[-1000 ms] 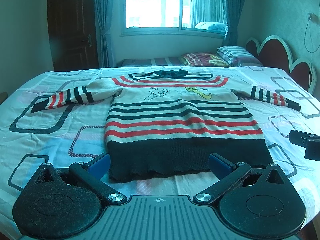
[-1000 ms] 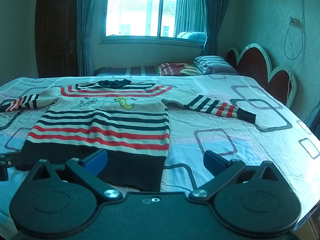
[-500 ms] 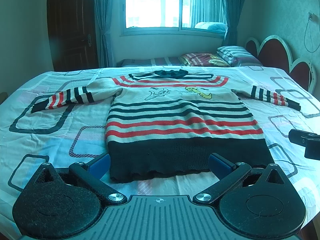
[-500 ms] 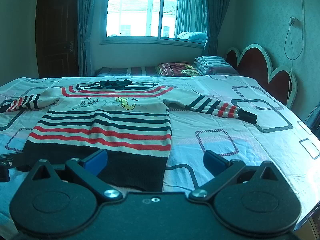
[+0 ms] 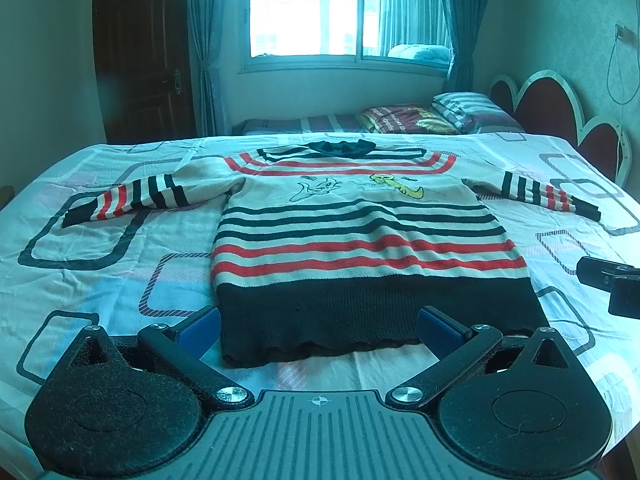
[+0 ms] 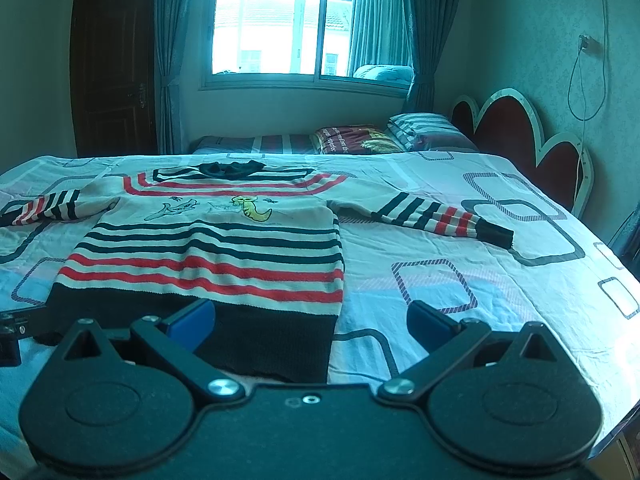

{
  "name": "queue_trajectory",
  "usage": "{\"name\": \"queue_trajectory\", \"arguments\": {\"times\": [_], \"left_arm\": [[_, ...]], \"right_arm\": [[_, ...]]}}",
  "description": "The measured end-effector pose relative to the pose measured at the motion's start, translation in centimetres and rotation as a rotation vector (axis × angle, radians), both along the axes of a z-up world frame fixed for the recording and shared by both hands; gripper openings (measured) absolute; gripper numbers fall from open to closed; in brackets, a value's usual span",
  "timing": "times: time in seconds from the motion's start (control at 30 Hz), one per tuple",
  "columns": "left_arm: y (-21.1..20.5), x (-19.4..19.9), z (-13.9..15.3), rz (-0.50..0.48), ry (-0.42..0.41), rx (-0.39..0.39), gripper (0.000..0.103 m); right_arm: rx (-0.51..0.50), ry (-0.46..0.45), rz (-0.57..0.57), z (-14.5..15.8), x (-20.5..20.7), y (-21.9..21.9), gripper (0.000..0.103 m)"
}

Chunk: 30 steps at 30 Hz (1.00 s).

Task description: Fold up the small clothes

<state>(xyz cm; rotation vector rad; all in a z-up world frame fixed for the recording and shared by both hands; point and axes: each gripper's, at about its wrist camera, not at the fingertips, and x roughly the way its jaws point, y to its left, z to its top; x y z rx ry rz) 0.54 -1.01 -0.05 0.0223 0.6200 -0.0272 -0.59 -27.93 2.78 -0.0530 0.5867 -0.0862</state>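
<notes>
The left claw (image 5: 318,326) is spread wide and holds nothing; its blue pads (image 5: 199,325) straddle the dark hem of the sweater (image 5: 360,232), near the hem's left corner. The right claw (image 6: 310,322) is likewise wide apart and empty, with its left pad over the hem's right corner and its right pad over bare bedsheet (image 6: 500,280). This placement suggests each claw is lined up to take one hem corner. The sweater lies flat, front up, on the bed, sleeves extended to both sides, collar toward the window (image 5: 344,8). No fold is made yet. Pillows (image 5: 464,114) lie beyond the collar, well apart.
</notes>
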Motion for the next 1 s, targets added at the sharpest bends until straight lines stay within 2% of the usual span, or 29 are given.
{"name": "queue_trajectory", "arguments": {"times": [0.53,0.6,0.77,0.87,0.93,0.97,1.0], "left_arm": [[-0.5,0.8,-0.2,-0.024,0.003,0.007,0.103],[-0.2,1.4,0.0,-0.025,0.007,0.006,0.103],[1.6,4.5,1.1,-0.002,-0.049,-0.022,0.103],[3.1,8.2,1.6,-0.043,-0.065,-0.062,0.103],[4.0,10.7,1.6,-0.031,-0.068,-0.063,0.103],[4.3,12.1,1.4,-0.018,-0.059,-0.062,0.103],[4.7,13.1,1.2,-0.006,-0.047,-0.064,0.103]], "right_arm": [[0.012,0.004,-0.021,-0.3,0.3,-0.4,0.102],[0.014,0.005,-0.024,-0.4,0.7,-0.7,0.102],[0.039,-0.038,-0.076,0.2,3.1,-4.1,0.102],[0.108,-0.073,-0.147,0.4,6.1,-8.3,0.102],[0.217,-0.088,-0.203,0.0,8.6,-12.2,0.100],[0.277,-0.099,-0.223,-0.4,9.8,-14.1,0.097],[0.334,-0.107,-0.244,-1.0,11.3,-16.2,0.084]]}}
